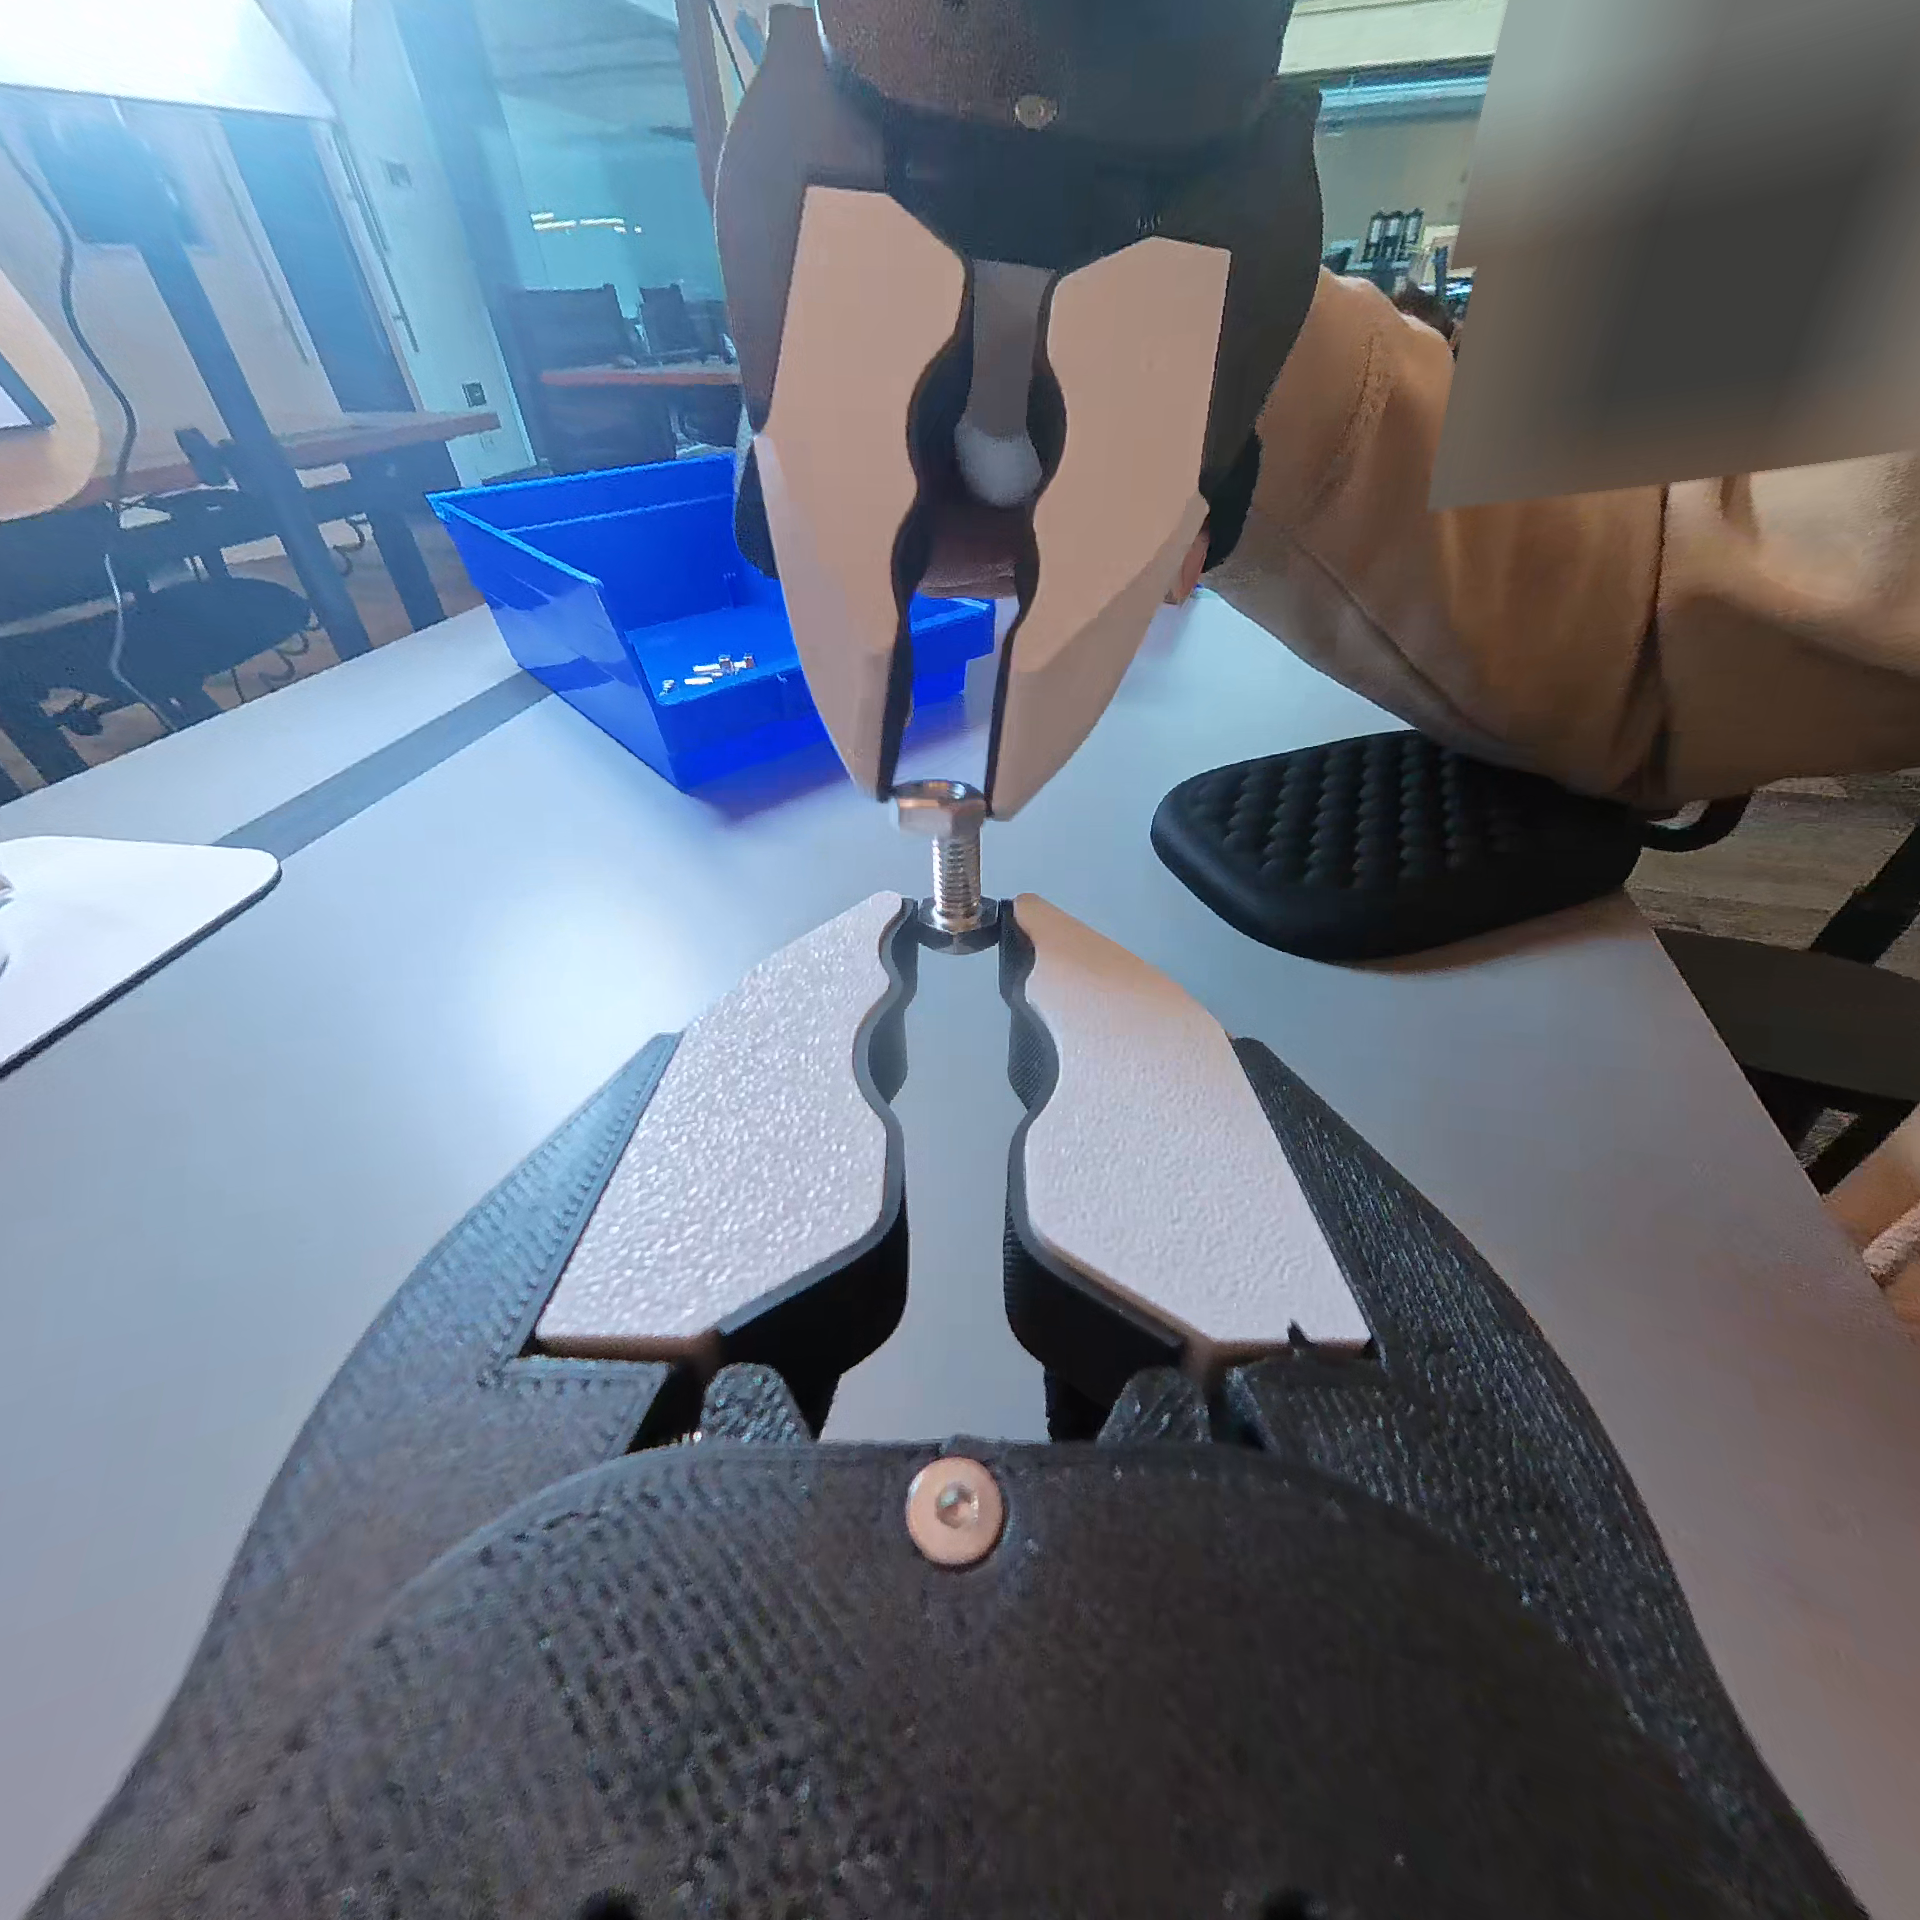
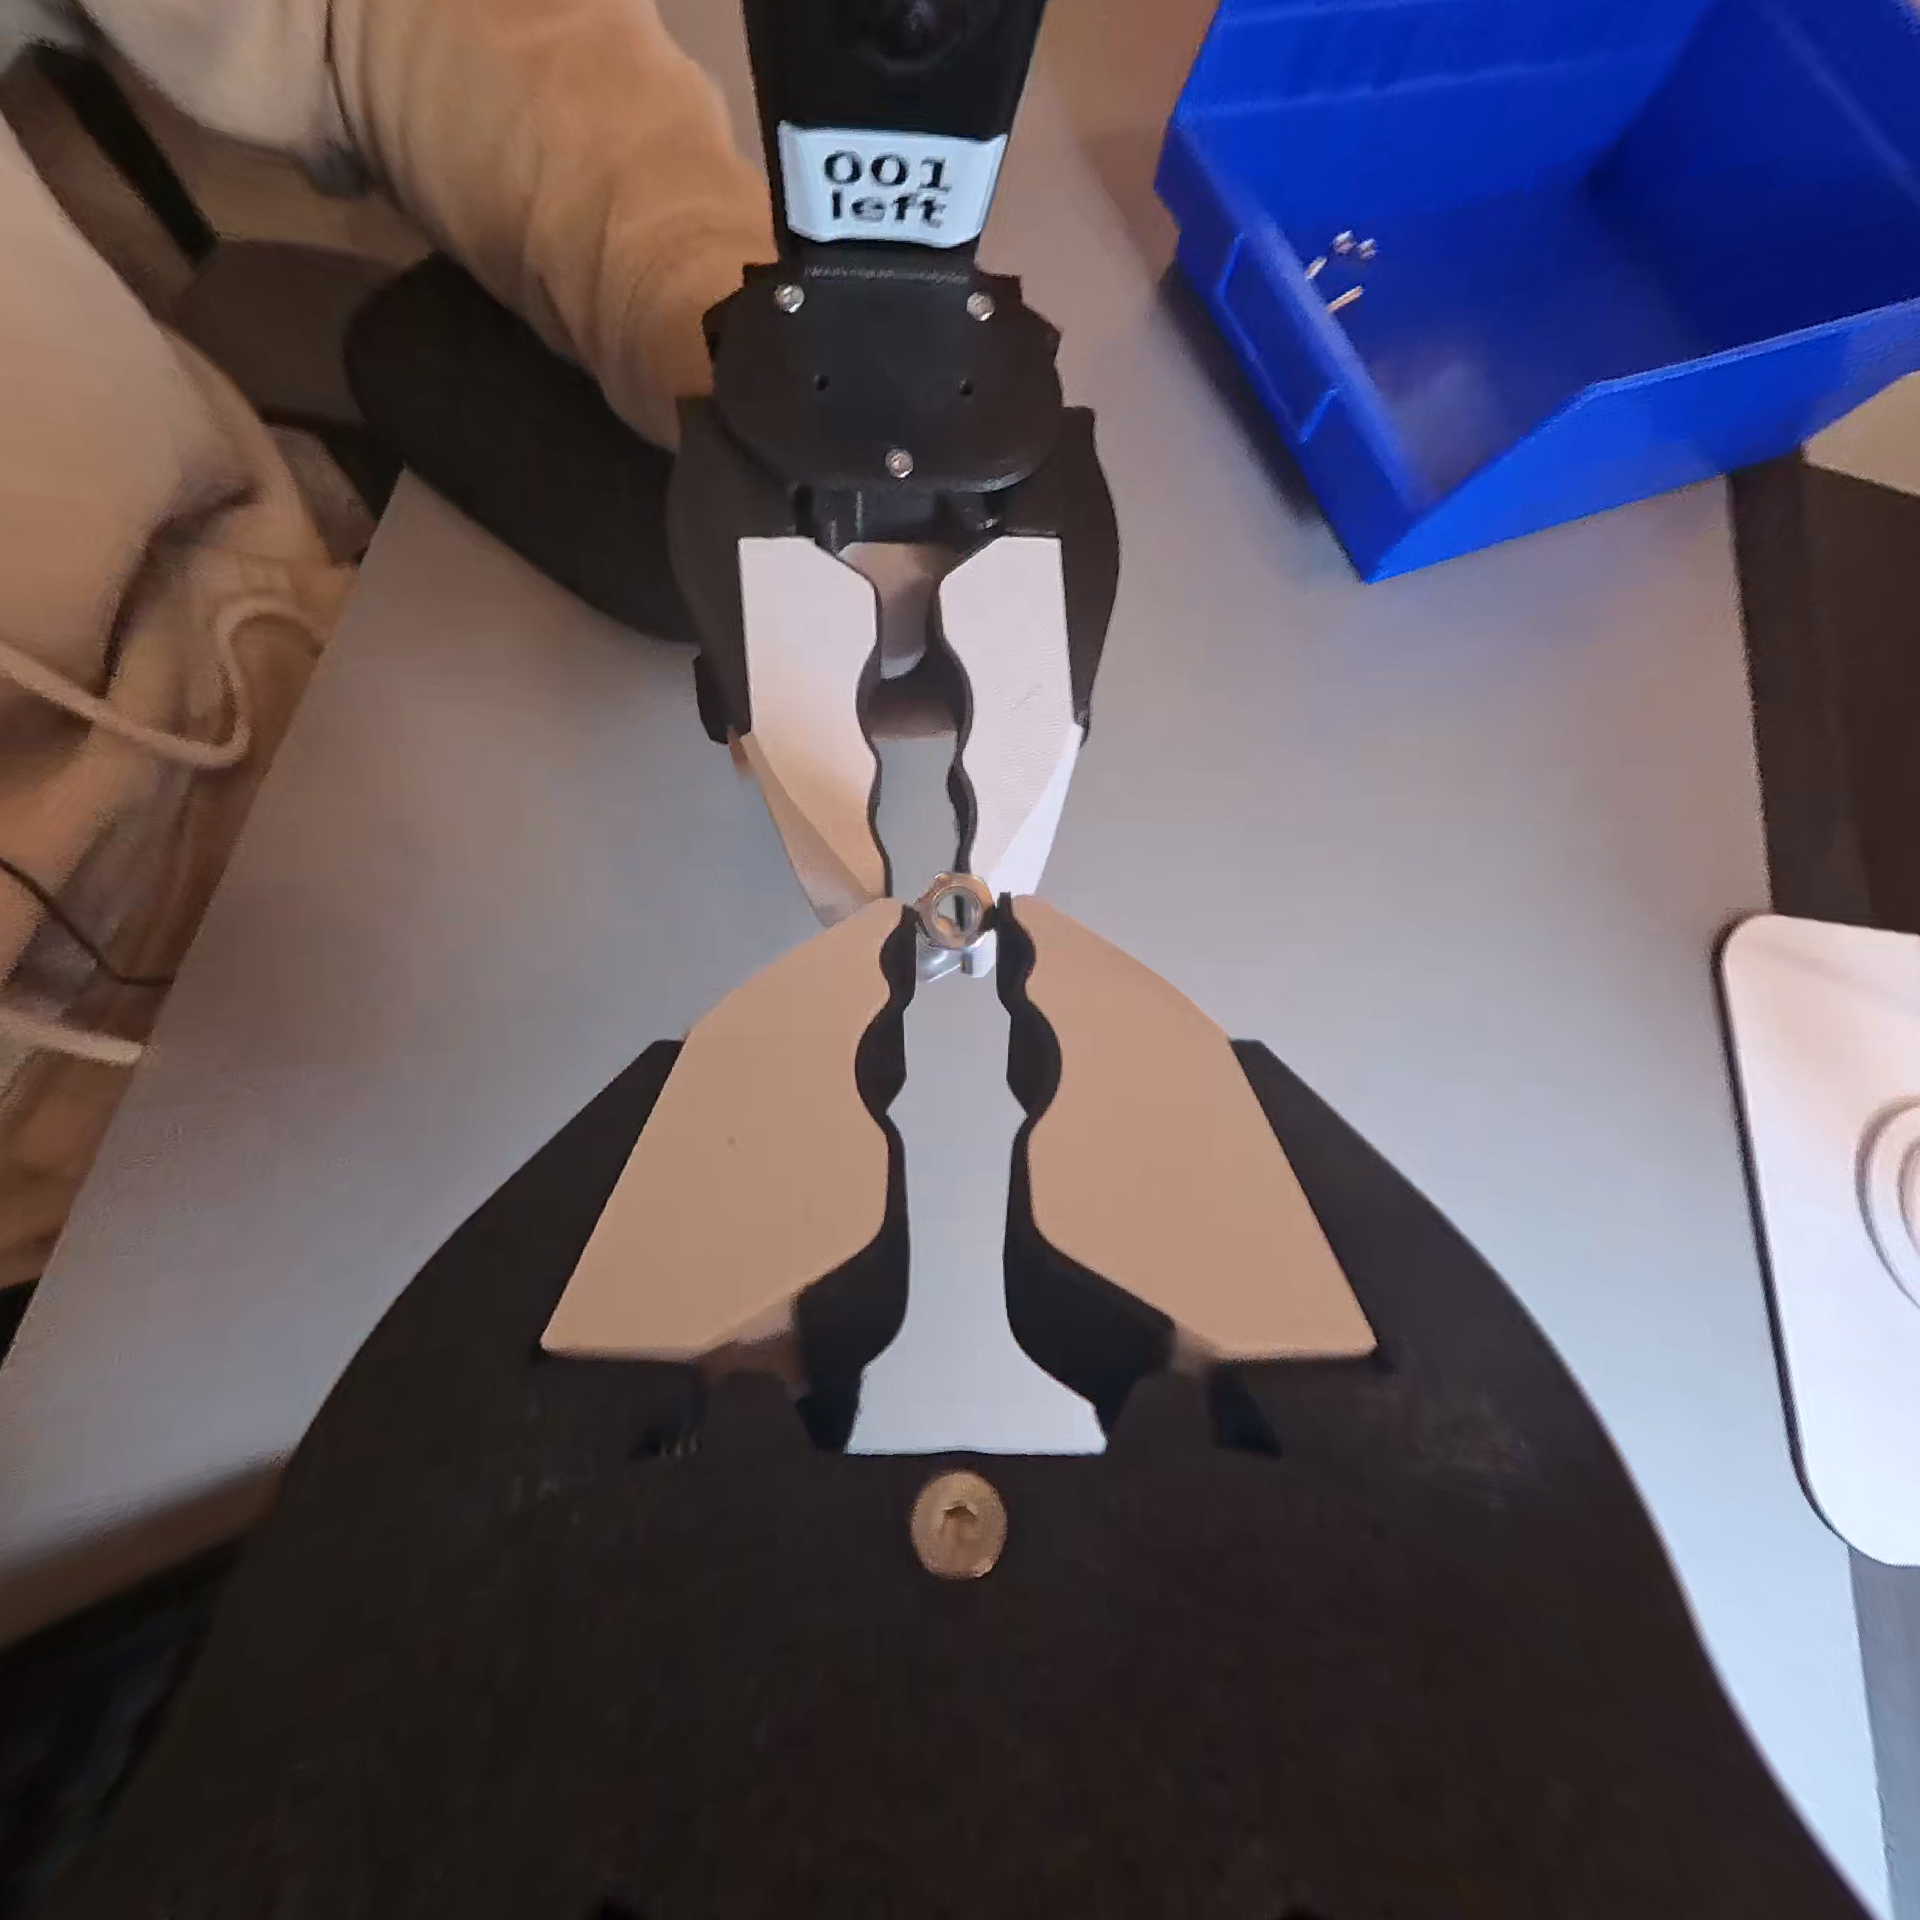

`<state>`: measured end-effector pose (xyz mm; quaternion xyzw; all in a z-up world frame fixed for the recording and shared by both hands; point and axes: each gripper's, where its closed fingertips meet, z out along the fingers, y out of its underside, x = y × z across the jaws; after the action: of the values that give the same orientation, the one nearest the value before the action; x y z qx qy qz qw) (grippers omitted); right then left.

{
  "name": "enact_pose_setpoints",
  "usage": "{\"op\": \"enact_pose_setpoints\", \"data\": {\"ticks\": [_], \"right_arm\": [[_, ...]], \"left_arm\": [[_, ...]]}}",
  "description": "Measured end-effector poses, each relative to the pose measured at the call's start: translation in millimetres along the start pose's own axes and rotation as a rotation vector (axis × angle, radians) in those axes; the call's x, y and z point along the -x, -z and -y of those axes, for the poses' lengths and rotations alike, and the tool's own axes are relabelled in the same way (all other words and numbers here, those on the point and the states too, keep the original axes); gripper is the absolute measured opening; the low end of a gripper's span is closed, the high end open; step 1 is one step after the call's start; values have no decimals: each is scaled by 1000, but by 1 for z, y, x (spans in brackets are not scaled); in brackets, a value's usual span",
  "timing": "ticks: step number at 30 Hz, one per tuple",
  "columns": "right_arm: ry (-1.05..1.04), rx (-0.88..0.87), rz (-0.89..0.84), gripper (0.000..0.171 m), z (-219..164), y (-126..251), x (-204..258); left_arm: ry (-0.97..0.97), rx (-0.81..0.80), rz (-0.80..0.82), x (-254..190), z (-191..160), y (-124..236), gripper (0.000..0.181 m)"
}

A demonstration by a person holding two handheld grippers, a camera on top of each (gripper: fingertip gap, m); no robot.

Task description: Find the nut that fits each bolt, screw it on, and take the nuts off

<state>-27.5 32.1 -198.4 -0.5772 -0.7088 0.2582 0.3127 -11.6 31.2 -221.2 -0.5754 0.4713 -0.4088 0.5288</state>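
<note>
Jaws of left gripper [image 1: 954, 925] clamped on hex nut [image 1: 956, 940], right gripper [image 1: 940, 798] on threaded steel bolt [image 1: 951, 857].

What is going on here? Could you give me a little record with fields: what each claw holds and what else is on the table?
left gripper: shut on the nut
right gripper: shut on the head of the bolt
bolt and nut: nut sits at the thread's end, bare thread up to the head
blue bin: on the table behind, holding a few small metal parts
table: grey
</note>
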Motion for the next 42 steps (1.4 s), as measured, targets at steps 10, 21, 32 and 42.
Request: {"op": "enact_pose_setpoints", "data": {"ticks": [10, 21, 32, 42], "right_arm": [[11, 107, 66, 15, 1, -2, 3], [-32, 22, 69, 15, 12, 1, -2], [-72, -86, 85, 15, 19, 5, -3], [-103, -173, 48, 24, 17, 7, -9]], "left_arm": [[-8, -5, 3, 0, 2, 4, 15], [45, -82, 0, 4, 14, 9, 15], [96, -141, -27, 3, 22, 12, 15], [32, -84, 44, 12, 14, 11, 15]]}}
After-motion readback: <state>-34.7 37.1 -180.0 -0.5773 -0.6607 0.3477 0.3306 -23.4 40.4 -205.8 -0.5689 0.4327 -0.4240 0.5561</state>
